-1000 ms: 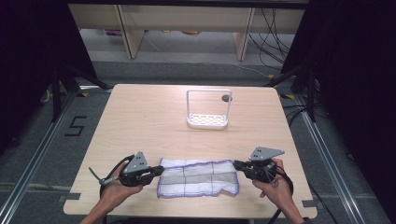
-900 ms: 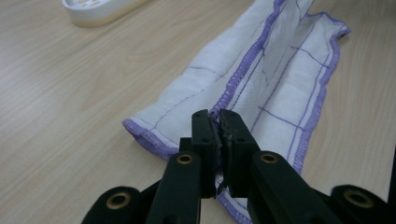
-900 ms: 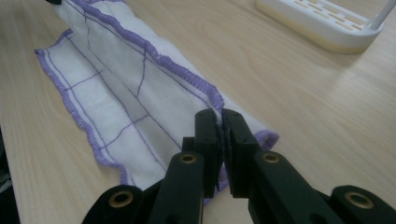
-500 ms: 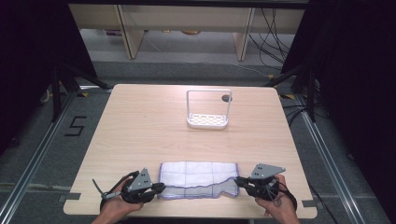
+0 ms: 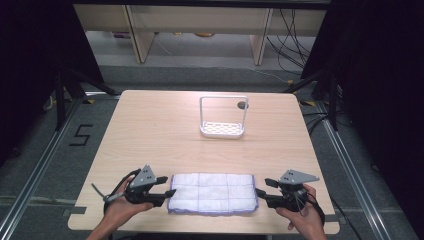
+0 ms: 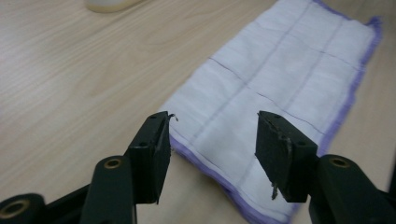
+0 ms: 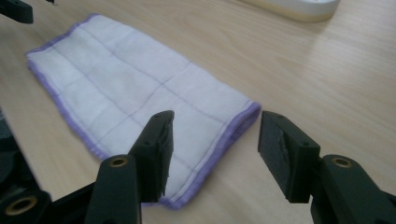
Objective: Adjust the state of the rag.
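- High view: my left hand-held gripper [image 5: 169, 192] sits at the left short end of the cloth [image 5: 213, 193], my right hand-held gripper [image 5: 261, 192] at the right short end; both point inward at it.
- Cloth: white, purple-edged, folded to a flat rectangle, lying on the tabletop [image 5: 150, 135] near my edge. Long axis runs left to right, from one hand-held gripper to the other.
- Left hand-held gripper, state: jaws have just been opening and stand wide; nothing pressed between them. In the left gripper view the cloth [image 6: 275, 88] stretches away ahead, its near corner lying under the gap in my left hand-held gripper [image 6: 212, 144].
- Right hand-held gripper, state: jaws have likewise just been opening, wide, holding nothing. In the right gripper view the cloth [image 7: 135, 88] lies ahead and to the left, its folded corner under the gap in my right hand-held gripper [image 7: 215, 144].
- Nearness: each hand is equally close to its own end; neither is nearer the middle.
- Rack [image 5: 223, 117]: white, upright frame on a tray, well apart from the cloth, toward the far side of the tabletop.
- Judgement: cloth appears set down and released; any next fold would turn on the short ends meeting along that left-to-right axis.
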The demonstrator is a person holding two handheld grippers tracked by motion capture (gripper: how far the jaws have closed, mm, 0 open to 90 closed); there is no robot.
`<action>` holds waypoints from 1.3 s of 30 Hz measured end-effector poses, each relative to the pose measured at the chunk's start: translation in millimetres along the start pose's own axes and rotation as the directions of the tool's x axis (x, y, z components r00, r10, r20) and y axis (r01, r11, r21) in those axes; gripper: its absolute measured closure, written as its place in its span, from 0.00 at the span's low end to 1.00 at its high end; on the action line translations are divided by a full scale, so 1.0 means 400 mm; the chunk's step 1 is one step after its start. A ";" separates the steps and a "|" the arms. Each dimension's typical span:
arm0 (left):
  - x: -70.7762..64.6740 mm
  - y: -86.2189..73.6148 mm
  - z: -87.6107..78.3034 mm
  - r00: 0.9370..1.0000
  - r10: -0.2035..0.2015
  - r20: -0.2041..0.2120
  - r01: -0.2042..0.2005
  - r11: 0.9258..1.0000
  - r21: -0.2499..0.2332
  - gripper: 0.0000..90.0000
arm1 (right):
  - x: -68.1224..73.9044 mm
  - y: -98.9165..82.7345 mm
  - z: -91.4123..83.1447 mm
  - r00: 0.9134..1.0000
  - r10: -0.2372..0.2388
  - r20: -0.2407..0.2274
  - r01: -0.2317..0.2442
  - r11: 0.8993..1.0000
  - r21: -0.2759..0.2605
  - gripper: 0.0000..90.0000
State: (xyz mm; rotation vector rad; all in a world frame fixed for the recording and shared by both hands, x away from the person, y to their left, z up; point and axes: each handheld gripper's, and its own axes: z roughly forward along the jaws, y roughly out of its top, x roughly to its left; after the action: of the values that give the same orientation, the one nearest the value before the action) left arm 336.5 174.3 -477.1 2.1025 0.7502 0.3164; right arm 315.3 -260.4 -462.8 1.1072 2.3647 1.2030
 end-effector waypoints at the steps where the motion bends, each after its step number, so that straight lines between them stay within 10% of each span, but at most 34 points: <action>1: 0.009 0.006 0.011 1.000 -0.014 0.003 0.014 1.000 0.005 0.49 | -0.001 0.009 0.010 0.999 0.031 0.006 -0.031 0.999 0.022 0.51; 11: 0.078 0.021 0.116 0.995 -0.094 0.025 0.091 0.992 0.084 0.42 | -0.067 0.062 0.145 1.000 0.025 0.005 -0.026 0.989 0.143 0.50; 19: 0.072 0.018 0.143 1.000 -0.015 0.002 0.014 0.993 0.121 0.50 | -0.078 0.059 0.196 1.000 -0.014 -0.016 0.017 0.978 0.207 0.61; 27: 0.060 0.006 0.148 0.999 0.030 0.034 -0.033 0.994 0.106 0.83 | -0.082 0.063 0.213 0.995 -0.056 -0.087 0.075 0.972 0.224 0.90; 39: -0.007 -0.020 0.104 0.994 0.101 0.051 -0.107 0.988 0.116 0.94 | -0.106 0.164 0.264 0.987 -0.152 -0.050 0.159 0.962 0.224 0.93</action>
State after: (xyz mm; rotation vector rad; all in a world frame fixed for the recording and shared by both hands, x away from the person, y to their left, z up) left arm 350.9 149.4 -508.3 2.2580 0.6475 0.2862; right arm 433.7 -206.6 -481.4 0.9490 2.6098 0.9215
